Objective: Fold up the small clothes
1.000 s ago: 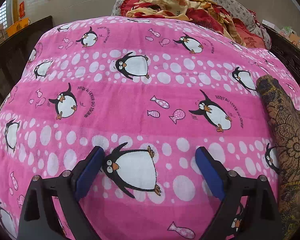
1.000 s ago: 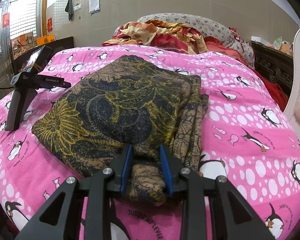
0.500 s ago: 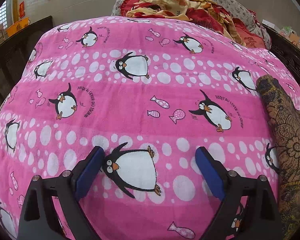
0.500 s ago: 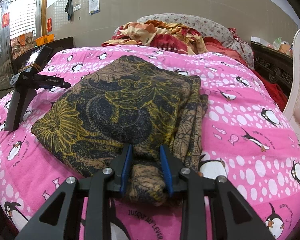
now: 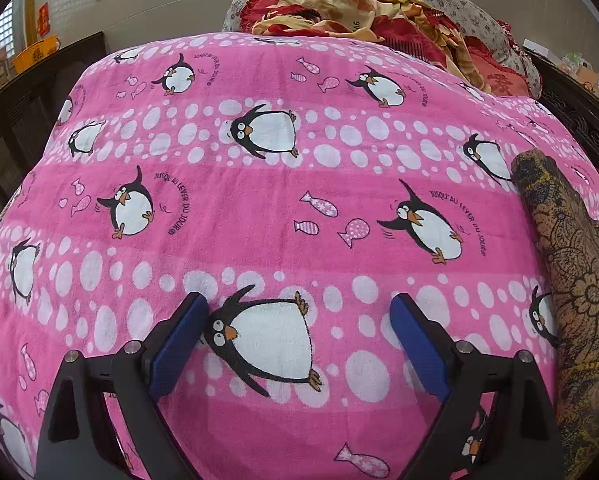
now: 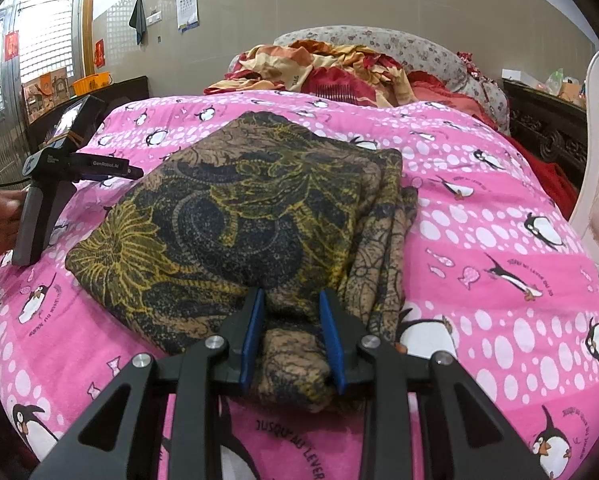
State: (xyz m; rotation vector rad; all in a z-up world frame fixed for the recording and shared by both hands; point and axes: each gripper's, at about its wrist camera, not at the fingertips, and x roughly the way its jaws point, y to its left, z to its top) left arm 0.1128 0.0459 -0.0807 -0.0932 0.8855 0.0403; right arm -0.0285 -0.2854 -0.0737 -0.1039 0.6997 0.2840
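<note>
Right wrist view shows your right tool [image 6: 291, 336] clamped on the near edge of the folded patterned garment [image 6: 239, 216], which stretches away across the bed [image 6: 499, 208]. Your left tool [image 5: 299, 340], empty and wide open, sits just left of it.

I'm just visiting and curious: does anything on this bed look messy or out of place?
Mostly tidy. The folded cloth lies flat on the pink sheet, but its right-hand layers stick out unevenly. A crumpled blanket is heaped at the head of the bed.
</note>
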